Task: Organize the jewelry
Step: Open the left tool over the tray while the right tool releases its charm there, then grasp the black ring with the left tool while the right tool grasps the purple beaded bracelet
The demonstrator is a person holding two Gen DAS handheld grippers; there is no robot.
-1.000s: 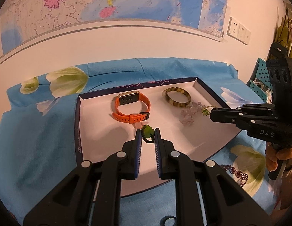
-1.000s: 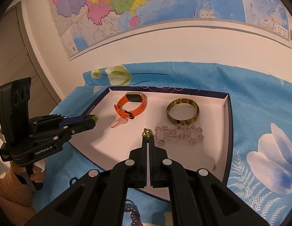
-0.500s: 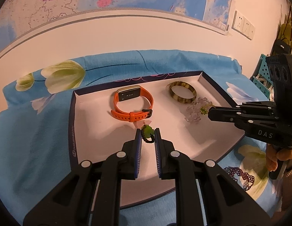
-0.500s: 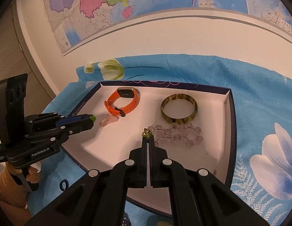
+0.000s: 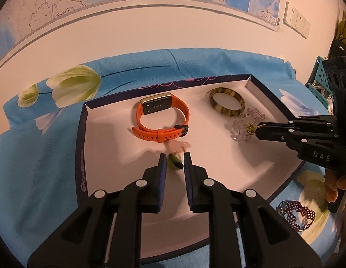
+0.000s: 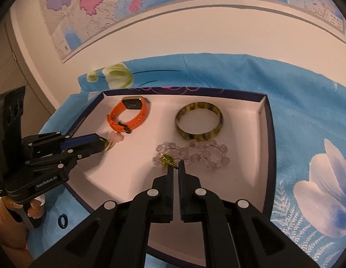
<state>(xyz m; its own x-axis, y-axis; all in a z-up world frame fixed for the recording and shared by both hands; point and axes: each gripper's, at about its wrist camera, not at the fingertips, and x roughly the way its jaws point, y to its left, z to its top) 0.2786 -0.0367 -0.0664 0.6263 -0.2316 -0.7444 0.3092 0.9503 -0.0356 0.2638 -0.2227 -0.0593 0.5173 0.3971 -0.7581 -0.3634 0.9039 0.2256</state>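
Observation:
A white-lined tray point(image 5: 101, 138) point(image 6: 246, 116) holds an orange watch point(image 5: 161, 116) point(image 6: 128, 116), a tortoiseshell bangle point(image 5: 226, 103) point(image 6: 198, 120), a clear bead bracelet point(image 5: 244, 126) point(image 6: 195, 154) and a pink charm point(image 5: 178, 146) point(image 6: 116, 137). My left gripper point(image 5: 174, 160) point(image 6: 106, 144) stands low over the tray floor with a blurred green ring point(image 5: 174, 162) between its slightly parted fingers. My right gripper point(image 6: 175, 167) point(image 5: 256, 129) is nearly shut on the hook of a small green-and-gold earring point(image 6: 166, 160) point(image 5: 251, 129) beside the bead bracelet.
A blue flowered cloth point(image 5: 39, 156) point(image 6: 307, 122) covers the table. A purple lace band point(image 5: 296, 214) lies on the cloth right of the tray. A small dark blue ring point(image 6: 62, 221) lies on the cloth left of the tray. A wall map hangs behind.
My left gripper has lowered toward the tray floor and its fingers have parted a little; the green ring blurs between them. My right gripper has lowered the earring beside the bead bracelet.

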